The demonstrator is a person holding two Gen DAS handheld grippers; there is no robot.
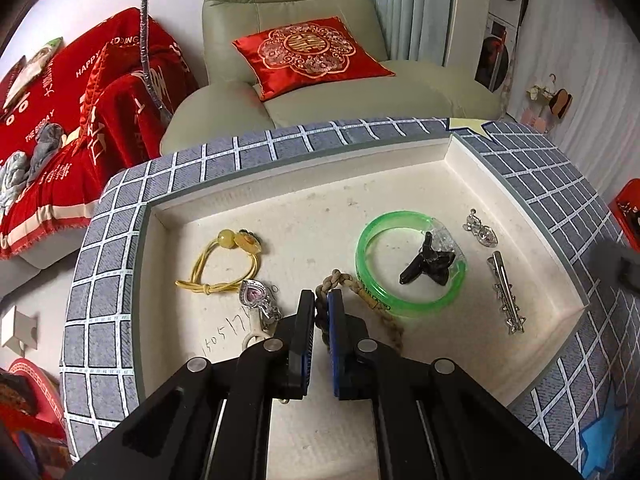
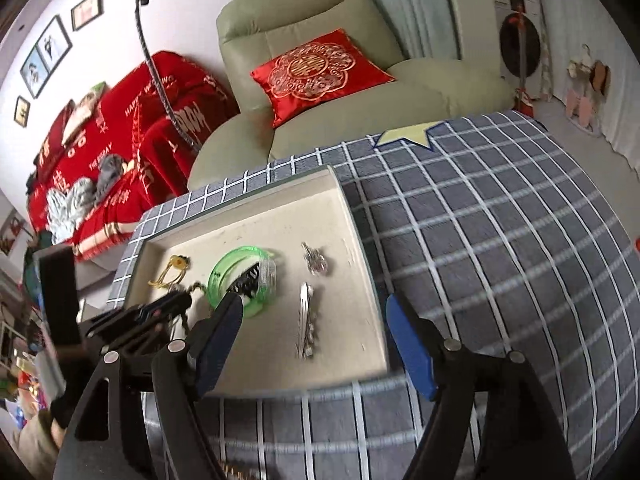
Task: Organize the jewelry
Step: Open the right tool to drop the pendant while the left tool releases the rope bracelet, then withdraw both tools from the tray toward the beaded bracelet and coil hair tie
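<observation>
1. The left claw (image 1: 321,306) pinches the brown braided cord bracelet (image 1: 376,308) between its fingers, low in the shallow cream tray (image 1: 400,184).
2. The right claw (image 2: 314,312) is spread wide above the tray's right half, holding nothing.
3. The tray rests on a surface under a grey grid-patterned cloth (image 2: 500,220).
4. In the tray, a translucent green bangle (image 1: 412,258) rings a black hair claw clip (image 1: 428,264).
5. A yellow elastic hair tie with amber beads (image 1: 224,264) lies left, and a long silver hair clip (image 1: 506,292) right.
</observation>
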